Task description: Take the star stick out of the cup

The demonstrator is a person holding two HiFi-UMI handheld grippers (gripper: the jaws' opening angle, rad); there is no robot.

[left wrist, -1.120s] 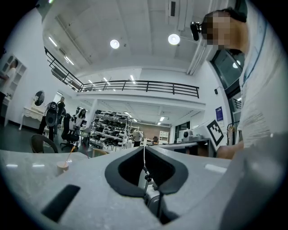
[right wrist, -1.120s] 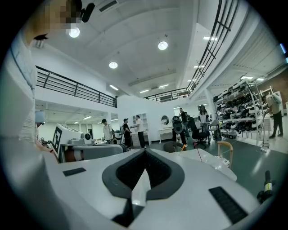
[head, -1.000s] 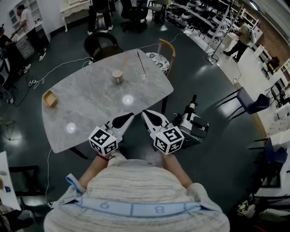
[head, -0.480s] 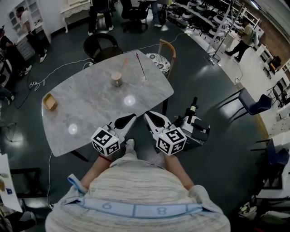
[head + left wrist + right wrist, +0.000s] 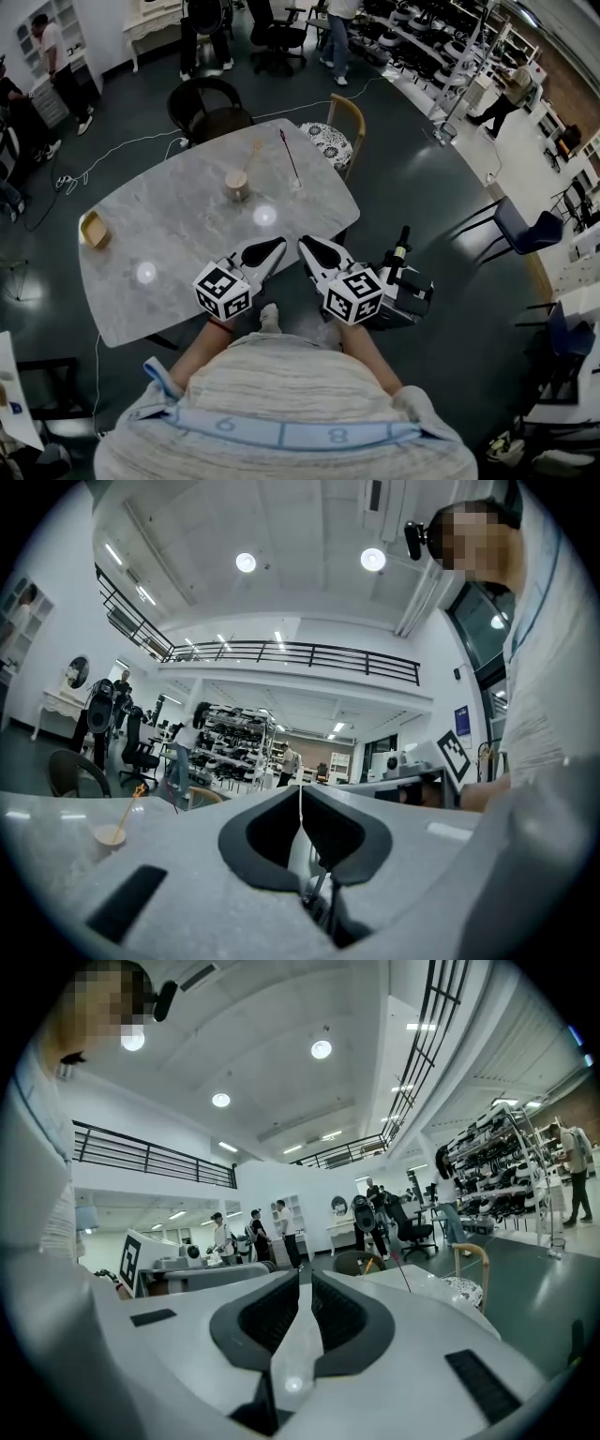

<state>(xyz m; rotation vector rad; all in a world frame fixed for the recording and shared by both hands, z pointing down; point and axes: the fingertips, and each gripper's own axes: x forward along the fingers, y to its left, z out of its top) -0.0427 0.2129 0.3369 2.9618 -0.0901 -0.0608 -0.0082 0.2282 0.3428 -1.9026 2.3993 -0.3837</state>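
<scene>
1. Head view: the marble table (image 5: 178, 234) has a tan cup (image 5: 237, 185) toward its far side. The star stick (image 5: 251, 157) stands in the cup, leaning up and to the right. Just right of the cup there's a small glass (image 5: 296, 185) with a dark red stick (image 5: 288, 157) in it. A wooden tray (image 5: 92, 230) sits way off at the table's left end. The left gripper (image 5: 272, 247) and right gripper (image 5: 311, 247) are side by side at the near edge, well apart from the cup. A black chair (image 5: 208, 101) and a wooden chair (image 5: 339, 120) stand at the far side.
2. Left gripper view: the claw is pinched all the way together, tips touching, nothing between them. The cup with the star stick still in it shows small at lower left, far off across the tabletop.
3. Right gripper view: same deal, jaws pressed together and empty. The dark red stick pokes up in the distance just right of the jaws. The cup itself is too small to make out here.
</scene>
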